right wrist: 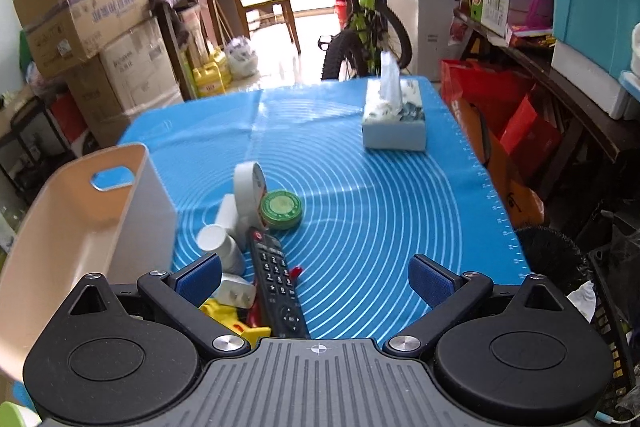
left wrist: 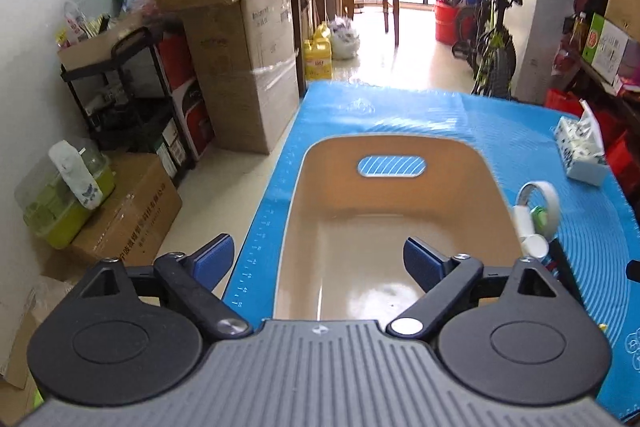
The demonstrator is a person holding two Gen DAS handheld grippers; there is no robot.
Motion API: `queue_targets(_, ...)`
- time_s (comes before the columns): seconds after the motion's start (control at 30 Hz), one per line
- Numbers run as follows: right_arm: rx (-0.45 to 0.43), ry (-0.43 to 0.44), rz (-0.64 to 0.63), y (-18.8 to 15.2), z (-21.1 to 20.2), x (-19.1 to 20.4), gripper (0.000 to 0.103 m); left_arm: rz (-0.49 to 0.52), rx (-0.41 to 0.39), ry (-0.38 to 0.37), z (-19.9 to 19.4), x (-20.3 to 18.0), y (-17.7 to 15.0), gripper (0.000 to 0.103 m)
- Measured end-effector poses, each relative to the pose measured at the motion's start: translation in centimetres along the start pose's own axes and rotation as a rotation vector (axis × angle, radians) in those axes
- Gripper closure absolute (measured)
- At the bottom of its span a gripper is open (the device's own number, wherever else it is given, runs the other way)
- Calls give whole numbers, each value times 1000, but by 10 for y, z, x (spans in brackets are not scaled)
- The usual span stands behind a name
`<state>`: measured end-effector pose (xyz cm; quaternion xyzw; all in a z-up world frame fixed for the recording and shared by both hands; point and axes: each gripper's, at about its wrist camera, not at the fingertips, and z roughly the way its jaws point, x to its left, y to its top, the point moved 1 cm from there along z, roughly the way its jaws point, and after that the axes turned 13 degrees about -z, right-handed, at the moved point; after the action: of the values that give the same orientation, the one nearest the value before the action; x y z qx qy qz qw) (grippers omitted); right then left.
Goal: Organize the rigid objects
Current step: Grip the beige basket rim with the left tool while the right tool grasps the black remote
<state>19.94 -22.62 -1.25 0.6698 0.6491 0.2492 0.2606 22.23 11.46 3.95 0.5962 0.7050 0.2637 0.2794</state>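
Observation:
A beige plastic bin (left wrist: pixel 384 227) with a handle slot stands empty on the blue mat; it also shows at the left of the right wrist view (right wrist: pixel 80 211). My left gripper (left wrist: pixel 318 261) is open and empty above the bin's near end. My right gripper (right wrist: pixel 316 279) is open and empty over a cluster beside the bin: a black remote (right wrist: pixel 276 283), a white tape roll (right wrist: pixel 250 187), a green round tin (right wrist: pixel 281 209), a white bottle (right wrist: pixel 218 245), a white plug (right wrist: pixel 236 291) and a yellow and red item (right wrist: pixel 236 319).
A tissue box (right wrist: pixel 394 125) stands on the blue mat (right wrist: pixel 380 211) at the far right. Stacked cardboard boxes (left wrist: pixel 240 67) and a black shelf cart stand left of the table. A bicycle (right wrist: pixel 360 27) stands beyond it, cluttered shelves to the right.

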Motion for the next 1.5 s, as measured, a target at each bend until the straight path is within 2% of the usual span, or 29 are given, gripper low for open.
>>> queue_targets(0.1,59,19,-24,1,24,9,9,18,45,22,19,7,-2,13)
queue_targets(0.23,126,0,-128,0,50,31,12,-6,109,14,40,22,-12,15)
queue_targets(0.4,167,-49,-214,-4,69,47,14,-23,194,20,59,39,-23,28)
queue_targets(0.53,219,-40,-214,-6,87,48,18,-35,242,5,67,45,-29,31)
queue_targets(0.6,245,-47,-208,-8,94,44,22,-33,261,10,70,46,-32,38)
queue_targets(0.7,251,-38,-169,-9,100,35,27,-38,284,14,74,49,-33,48)
queue_targets(0.87,275,59,-81,-12,110,24,42,-62,302,-7,75,51,-32,56)
queue_targets(0.93,288,72,-62,-13,114,23,49,-57,316,-9,76,50,-33,68)
queue_targets(1.0,280,81,-62,-13,114,24,53,-51,326,-8,78,50,-33,81)
queue_targets(1.07,273,85,-74,-13,114,27,56,-46,327,-6,79,49,-33,82)
queue_targets(1.13,267,99,-82,-12,113,30,70,-46,328,-7,79,48,-33,84)
queue_targets(1.17,265,96,-86,-12,113,30,71,-46,329,-9,79,47,-33,89)
queue_targets(1.2,259,93,-91,-11,111,31,73,-44,330,-9,79,47,-33,100)
queue_targets(1.5,202,54,-74,-6,94,25,75,-44,331,-10,79,48,-34,99)
